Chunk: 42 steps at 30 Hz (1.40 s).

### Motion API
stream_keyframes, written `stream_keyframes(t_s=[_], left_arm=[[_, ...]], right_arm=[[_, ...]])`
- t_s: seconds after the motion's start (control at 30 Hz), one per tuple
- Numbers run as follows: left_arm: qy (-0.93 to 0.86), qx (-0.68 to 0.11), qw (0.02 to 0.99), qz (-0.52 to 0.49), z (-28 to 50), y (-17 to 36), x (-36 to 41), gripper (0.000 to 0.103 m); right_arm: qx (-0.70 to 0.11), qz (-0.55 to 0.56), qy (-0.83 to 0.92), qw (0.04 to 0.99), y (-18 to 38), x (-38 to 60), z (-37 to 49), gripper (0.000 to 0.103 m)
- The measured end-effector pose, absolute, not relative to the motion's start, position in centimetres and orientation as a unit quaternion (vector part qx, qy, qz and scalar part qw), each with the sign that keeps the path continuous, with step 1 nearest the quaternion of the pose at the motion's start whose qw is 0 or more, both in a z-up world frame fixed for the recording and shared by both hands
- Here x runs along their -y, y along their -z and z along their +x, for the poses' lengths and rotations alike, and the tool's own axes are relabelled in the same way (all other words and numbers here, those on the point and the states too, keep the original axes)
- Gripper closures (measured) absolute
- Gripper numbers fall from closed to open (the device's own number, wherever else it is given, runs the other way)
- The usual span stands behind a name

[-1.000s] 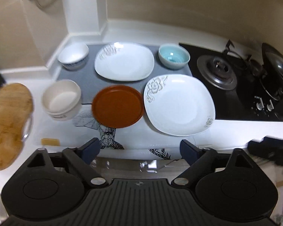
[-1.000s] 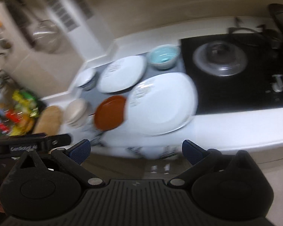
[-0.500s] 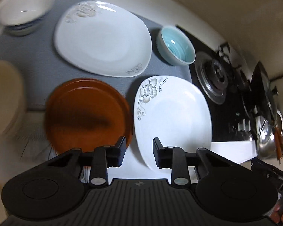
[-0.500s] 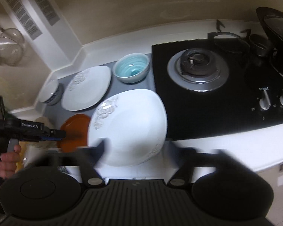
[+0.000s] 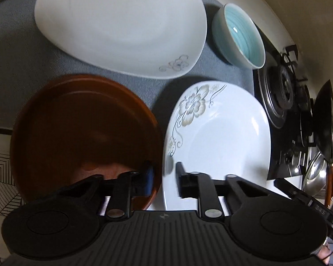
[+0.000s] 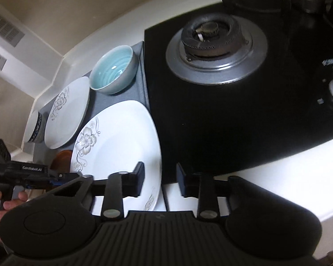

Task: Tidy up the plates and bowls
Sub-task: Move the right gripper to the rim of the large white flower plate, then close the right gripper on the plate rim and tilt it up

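Table (image 6: 266, 177): carrying everything, stretching ahead of both hand-held grippers.
Stove (image 6: 233, 77): sitting ahead and right of the right hand-held gripper, hemming in the dishes.
Near white plate (image 5: 222, 137): lying directly ahead of both hand-held grippers, each jaw pair straddling one of its edges, probably for a two-handed lift.
Far white plate (image 5: 122, 26): lying beyond it, likely the stacking spot.
Brown plate (image 5: 82, 133): lying just left of the left hand-held gripper's gap.
Teal bowl (image 5: 242, 37): sitting far ahead.
Left hand-held gripper (image 5: 164, 175): jaws closing around the near plate's left rim, contact unclear.
Right hand-held gripper (image 6: 159, 177): jaws closing, right rim between them, not yet pinched.
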<state>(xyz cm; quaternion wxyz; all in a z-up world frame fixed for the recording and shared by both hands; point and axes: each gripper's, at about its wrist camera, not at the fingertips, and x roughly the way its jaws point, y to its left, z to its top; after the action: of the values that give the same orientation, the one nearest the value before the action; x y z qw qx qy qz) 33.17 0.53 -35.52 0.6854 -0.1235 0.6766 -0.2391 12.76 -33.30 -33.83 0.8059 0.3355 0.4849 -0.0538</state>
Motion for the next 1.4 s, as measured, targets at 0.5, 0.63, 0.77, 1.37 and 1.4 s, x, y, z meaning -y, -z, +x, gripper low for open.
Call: stream_keyframes(t_s=[0.5, 0.63, 0.77, 1.37, 1.4], left_arm=[[0.224, -0.679, 0.696, -0.065, 32.8, 34.1, 3.4, 0.091], [0.222, -0.688, 0.688, -0.056, 33.2, 34.9, 5.0, 0.091], [0.215, -0.697, 0.681, -0.072, 33.3, 35.1, 4.5, 0.09], [0.236, -0.712, 0.646, -0.14, 33.7, 37.1, 3.6, 0.077], [0.235, -0.712, 0.645, -0.145, 33.7, 37.1, 3.8, 0.074]], right_arm=[[-0.483, 0.413, -0.038, 0.771, 37.0, 35.2, 14.3, 0.083], [-0.483, 0.424, -0.047, 0.765, 37.8, 35.3, 14.3, 0.084], [-0.456, 0.447, -0.036, 0.769, 36.9, 36.3, 13.9, 0.083], [-0.446, 0.499, -0.033, 0.743, 38.2, 38.1, 13.5, 0.07], [-0.448, 0.503, -0.033, 0.738, 38.6, 38.1, 13.6, 0.071]])
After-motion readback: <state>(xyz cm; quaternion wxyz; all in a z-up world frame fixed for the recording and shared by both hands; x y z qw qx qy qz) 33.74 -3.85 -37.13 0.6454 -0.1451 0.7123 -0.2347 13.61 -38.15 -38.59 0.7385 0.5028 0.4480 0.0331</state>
